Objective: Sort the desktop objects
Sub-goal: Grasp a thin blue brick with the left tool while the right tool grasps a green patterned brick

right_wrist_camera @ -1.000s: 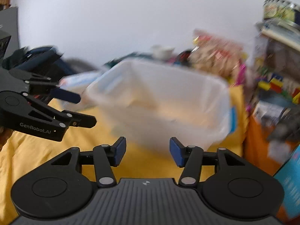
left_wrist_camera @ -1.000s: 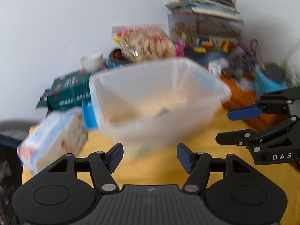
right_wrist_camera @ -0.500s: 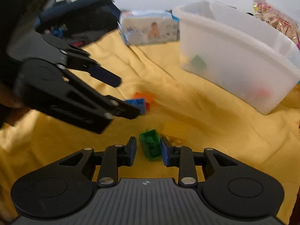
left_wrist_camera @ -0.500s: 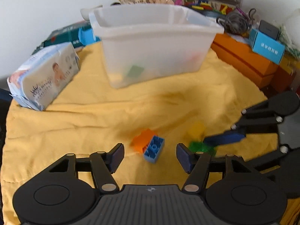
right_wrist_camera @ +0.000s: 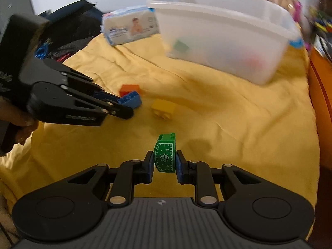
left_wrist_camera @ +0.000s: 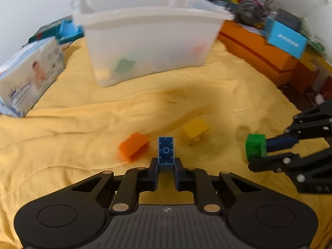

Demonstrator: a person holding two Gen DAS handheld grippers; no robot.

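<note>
My left gripper point(left_wrist_camera: 165, 166) is shut on a blue brick point(left_wrist_camera: 165, 152) and holds it just above the yellow cloth; it also shows in the right wrist view point(right_wrist_camera: 122, 109) with the blue brick point(right_wrist_camera: 131, 100). My right gripper point(right_wrist_camera: 165, 166) is shut on a green brick point(right_wrist_camera: 165, 155), also seen in the left wrist view point(left_wrist_camera: 255, 147). An orange brick point(left_wrist_camera: 133, 147) and a yellow brick point(left_wrist_camera: 195, 130) lie on the cloth between them. A translucent white bin point(left_wrist_camera: 149, 35) with a few bricks inside stands at the back.
A pack of baby wipes point(left_wrist_camera: 31, 72) lies left of the bin. Orange boxes point(left_wrist_camera: 259, 49) and a blue carton point(left_wrist_camera: 286, 39) line the right edge. Clutter is stacked behind the bin. A dark bag point(right_wrist_camera: 68, 31) sits at the far left in the right wrist view.
Both grippers dropped from bin height to the cloth. The left one closed on the blue brick and the right one closed on the green brick, which now stand lifted.
</note>
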